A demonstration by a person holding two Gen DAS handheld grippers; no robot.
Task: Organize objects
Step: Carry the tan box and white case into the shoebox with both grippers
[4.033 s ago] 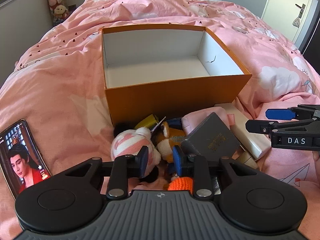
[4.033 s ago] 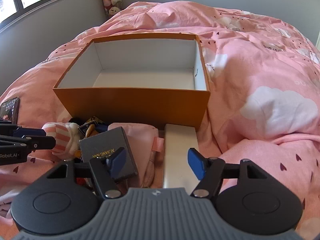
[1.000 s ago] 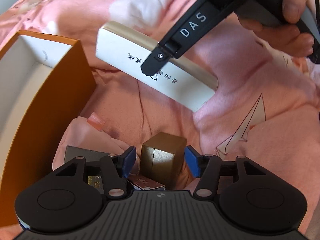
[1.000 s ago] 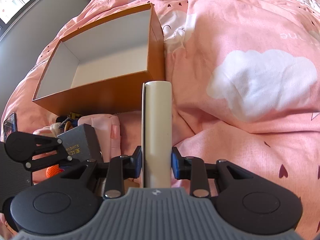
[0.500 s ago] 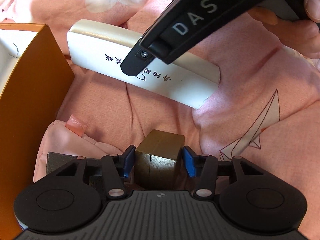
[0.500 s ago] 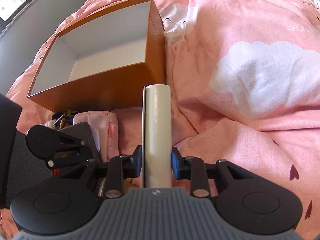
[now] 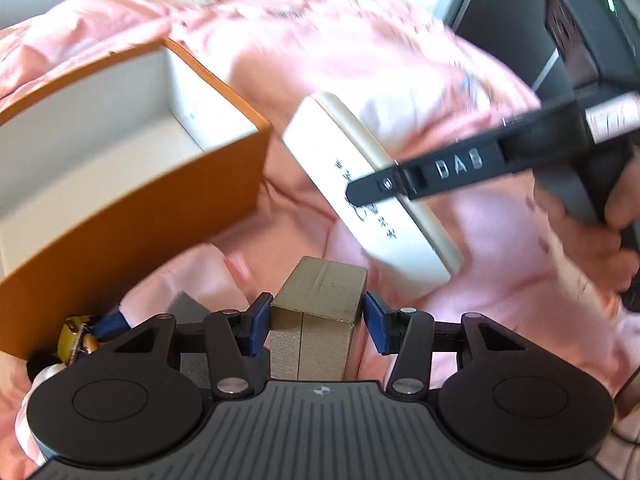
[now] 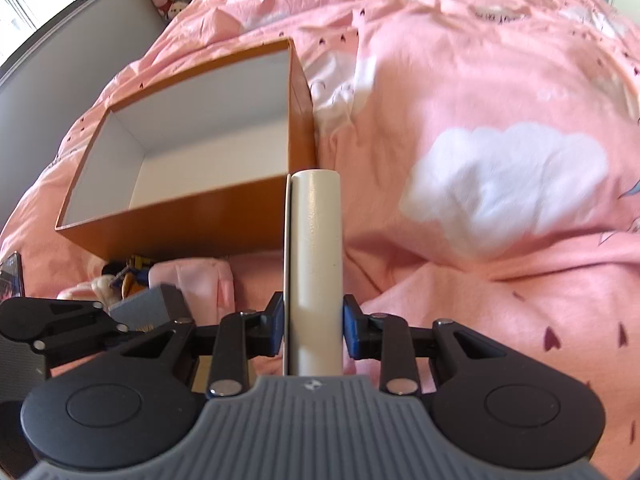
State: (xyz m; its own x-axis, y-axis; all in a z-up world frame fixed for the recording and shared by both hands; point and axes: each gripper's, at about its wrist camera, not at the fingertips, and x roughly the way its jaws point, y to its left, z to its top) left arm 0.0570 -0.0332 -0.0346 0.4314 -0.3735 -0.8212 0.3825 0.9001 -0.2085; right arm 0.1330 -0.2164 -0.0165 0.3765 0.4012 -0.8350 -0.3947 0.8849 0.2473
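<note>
left gripper (image 7: 318,326) pinching gold box (image 7: 318,312), right gripper (image 8: 313,330) clamped on long cream box (image 8: 314,264). orange box (image 7: 132,216) lies far-left of both; cream box's long axis points at its near-right corner, left hand nearer.

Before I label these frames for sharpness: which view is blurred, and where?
Left wrist view: motion-smeared across the pink duvet and orange box; the gold box between the left gripper pads stays sharp. Right wrist view: mostly crisp, white box clear, slight softness at the fisheye-bent edges.
</note>
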